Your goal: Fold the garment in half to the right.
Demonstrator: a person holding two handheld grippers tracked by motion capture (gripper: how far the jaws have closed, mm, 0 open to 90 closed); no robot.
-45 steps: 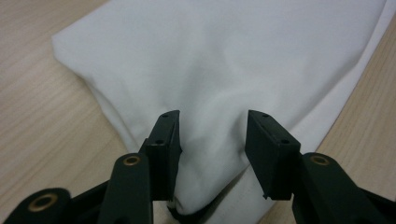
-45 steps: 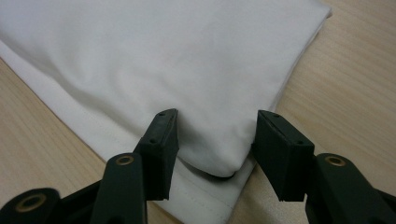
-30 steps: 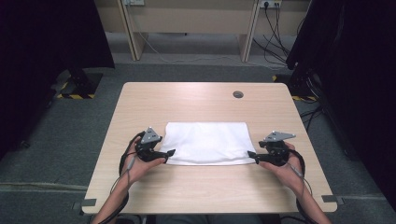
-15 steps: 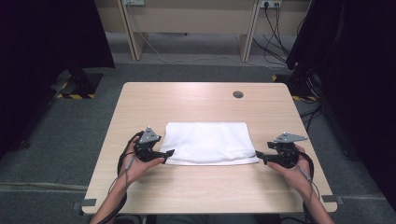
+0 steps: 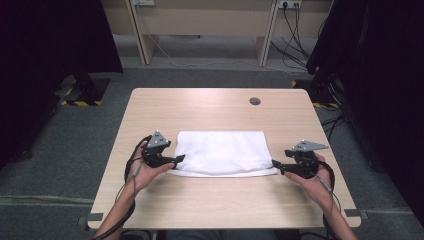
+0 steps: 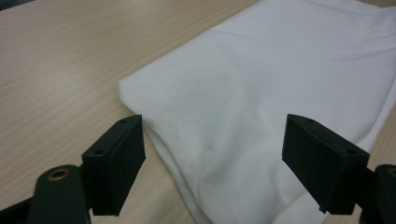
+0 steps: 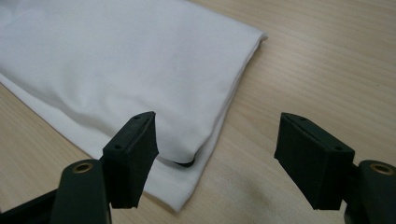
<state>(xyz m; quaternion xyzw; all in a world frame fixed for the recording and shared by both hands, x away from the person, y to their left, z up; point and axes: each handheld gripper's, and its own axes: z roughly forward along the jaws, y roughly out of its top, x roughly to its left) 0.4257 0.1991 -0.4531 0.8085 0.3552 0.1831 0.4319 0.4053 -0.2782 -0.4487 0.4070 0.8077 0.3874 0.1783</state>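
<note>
1 folded white cloth (image 5: pixel 221 152) lay flat on 1 wooden table (image 5: pixel 210 107), nearer the person's edge than the far edge. 2 grippers were at the cloth's near corners: left gripper (image 5: pixel 176 161) at the near-left corner, jaws spread, the cloth edge (image 6: pixel 261 107) between them, pads not pressing. Right gripper (image 5: pixel 278 166) at the near-right corner, jaws spread and just opening a bit more, 1 jaw over the cloth corner (image 7: pixel 140 70), the other over bare wood, nothing pinched. 1 round cable hole (image 5: pixel 255 101) sat beyond the cloth, well apart. Bare tabletop ran on all 4 sides of the cloth, widest on the far side.
</note>
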